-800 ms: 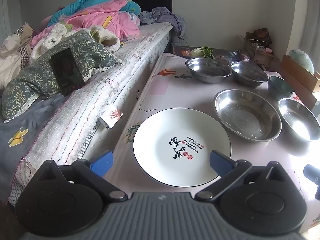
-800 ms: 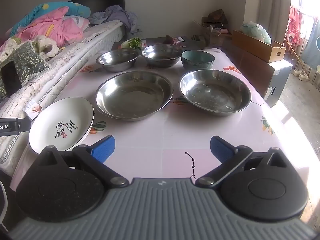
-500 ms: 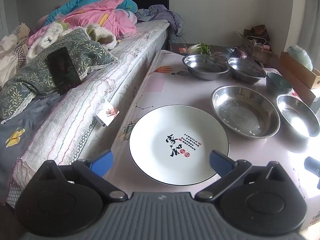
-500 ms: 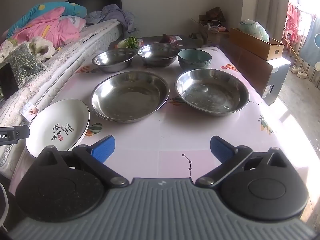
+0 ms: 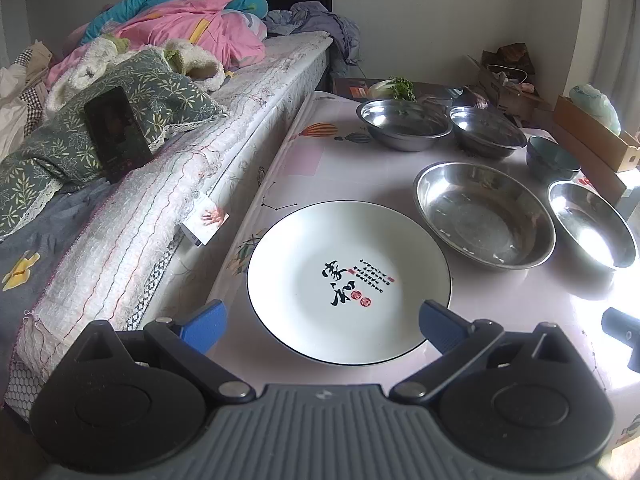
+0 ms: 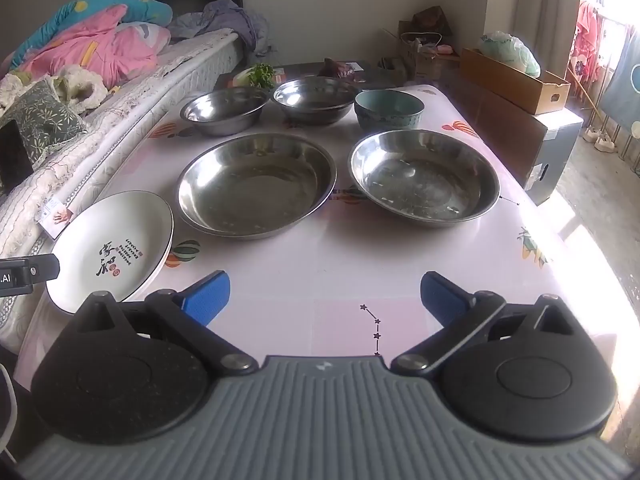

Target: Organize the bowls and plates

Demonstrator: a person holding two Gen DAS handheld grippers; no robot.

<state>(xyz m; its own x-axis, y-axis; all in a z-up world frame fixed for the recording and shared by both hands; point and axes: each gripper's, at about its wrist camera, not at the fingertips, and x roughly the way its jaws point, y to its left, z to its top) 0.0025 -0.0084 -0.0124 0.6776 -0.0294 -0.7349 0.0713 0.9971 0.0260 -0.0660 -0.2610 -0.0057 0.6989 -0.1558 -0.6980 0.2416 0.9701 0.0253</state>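
The left gripper (image 5: 322,320) hovers with fingers spread wide over the white plate (image 5: 348,280) at the desk's (image 6: 320,264) bed-side edge; the right gripper (image 6: 324,294), equally spread, holds nothing near the front edge

I see a white plate (image 5: 348,280) with a thin black rim and black and red calligraphy. My fingers (image 6: 206,296) are blue. The surface (image 6: 320,264) is pale pink with balloon prints, the metal basins (image 6: 256,190) silver, and one bowl (image 6: 389,109) teal.
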